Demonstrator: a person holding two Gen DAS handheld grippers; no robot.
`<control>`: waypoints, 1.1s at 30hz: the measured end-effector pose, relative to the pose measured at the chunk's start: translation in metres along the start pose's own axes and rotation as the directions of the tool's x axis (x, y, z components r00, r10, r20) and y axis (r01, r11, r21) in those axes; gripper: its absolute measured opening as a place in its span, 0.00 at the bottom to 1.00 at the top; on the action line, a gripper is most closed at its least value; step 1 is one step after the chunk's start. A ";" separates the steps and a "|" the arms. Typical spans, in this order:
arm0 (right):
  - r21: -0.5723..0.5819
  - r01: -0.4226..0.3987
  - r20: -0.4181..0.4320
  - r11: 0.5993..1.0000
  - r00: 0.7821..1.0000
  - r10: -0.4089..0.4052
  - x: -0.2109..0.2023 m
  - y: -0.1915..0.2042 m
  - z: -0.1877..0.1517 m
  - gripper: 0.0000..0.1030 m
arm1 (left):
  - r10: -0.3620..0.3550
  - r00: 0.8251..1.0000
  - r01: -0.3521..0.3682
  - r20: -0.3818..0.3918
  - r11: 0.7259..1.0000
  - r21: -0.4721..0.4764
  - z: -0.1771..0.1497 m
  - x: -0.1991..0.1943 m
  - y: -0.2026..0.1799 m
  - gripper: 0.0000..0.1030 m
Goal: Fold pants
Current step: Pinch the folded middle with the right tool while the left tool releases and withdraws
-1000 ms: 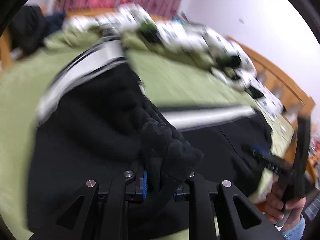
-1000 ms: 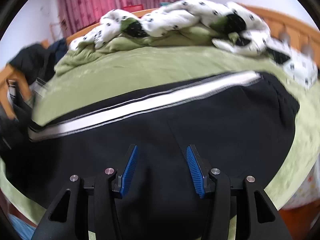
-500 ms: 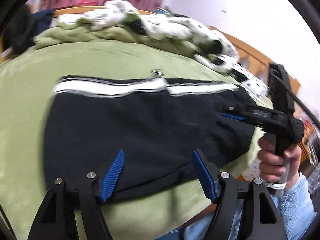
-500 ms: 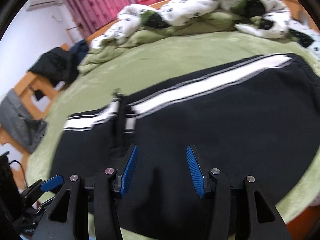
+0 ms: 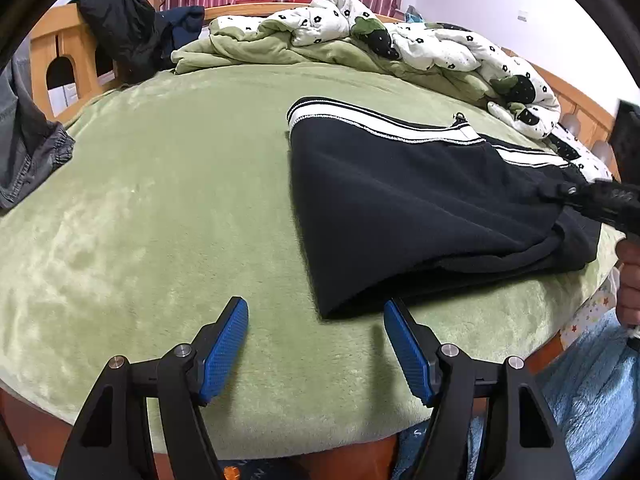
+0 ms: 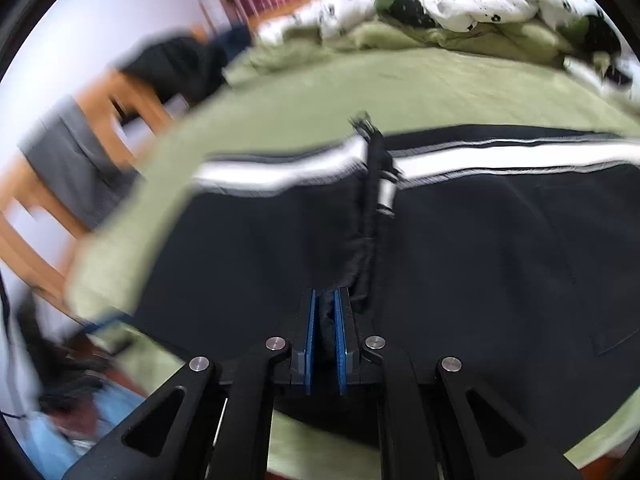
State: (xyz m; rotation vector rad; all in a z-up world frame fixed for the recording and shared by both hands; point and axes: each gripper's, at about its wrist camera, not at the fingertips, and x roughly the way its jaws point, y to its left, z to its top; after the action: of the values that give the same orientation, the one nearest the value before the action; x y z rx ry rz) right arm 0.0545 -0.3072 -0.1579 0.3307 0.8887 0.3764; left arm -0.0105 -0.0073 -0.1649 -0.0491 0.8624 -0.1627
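Observation:
Black pants (image 5: 408, 200) with a white side stripe lie folded on the green bed, right of centre in the left wrist view. My left gripper (image 5: 316, 344) is open and empty, just in front of the fold's near corner. The right gripper's body (image 5: 600, 200) shows at the right edge over the pants. In the right wrist view the pants (image 6: 480, 248) fill the frame, and my right gripper (image 6: 325, 336) is shut on a bunched black edge of them, near the cuff.
A green blanket (image 5: 160, 200) covers the bed. A crumpled spotted duvet (image 5: 400, 40) lies at the far side. Dark clothes (image 5: 120, 36) hang on the wooden bed frame at back left. Grey trousers (image 5: 24, 140) hang at the left edge.
My left gripper let go of the black cloth, opened and drew back to the left. My right gripper closed on the pants' edge. The pants now lie folded over.

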 end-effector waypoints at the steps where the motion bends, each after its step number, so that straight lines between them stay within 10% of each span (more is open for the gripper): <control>1: 0.038 -0.030 0.011 0.999 1.000 0.029 -0.004 -0.006 -0.001 0.09 | -0.005 1.000 0.005 0.003 1.000 -0.008 0.001 0.003 0.000 0.66; 7: 0.052 0.063 -0.065 0.997 0.996 -0.059 0.009 -0.010 -0.020 0.10 | 0.010 1.000 -0.010 0.000 0.999 -0.036 0.016 0.028 -0.008 0.66; 11: 0.084 0.071 -0.001 0.994 0.997 -0.072 0.002 -0.016 -0.007 0.41 | 0.058 0.998 -0.057 0.027 0.998 -0.029 0.012 0.025 -0.003 0.66; 19: 0.124 0.146 -0.115 0.982 0.985 -0.132 0.057 -0.030 0.038 0.43 | 0.031 0.998 -0.024 0.046 0.991 -0.131 0.002 0.018 0.022 0.68; 25: 0.157 0.044 -0.122 0.987 0.992 -0.025 0.088 -0.037 0.047 0.49 | 0.029 0.999 -0.023 0.045 0.993 -0.115 0.010 0.031 0.009 0.68; 27: 0.153 0.049 -0.123 0.987 0.992 -0.030 0.089 -0.037 0.047 0.17 | 0.024 0.999 -0.018 0.046 0.992 -0.123 0.011 0.032 0.006 0.68; 33: 0.172 -0.111 0.042 0.979 0.994 0.106 0.043 -0.045 0.051 0.12 | -0.012 0.999 0.016 0.045 0.996 -0.092 0.010 0.026 0.000 0.68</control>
State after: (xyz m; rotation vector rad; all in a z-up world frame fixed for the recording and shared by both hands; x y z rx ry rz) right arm 0.1277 -0.3341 -0.1767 0.5465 0.8755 0.3939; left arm 0.0140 -0.0117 -0.1778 -0.1450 0.8248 -0.1341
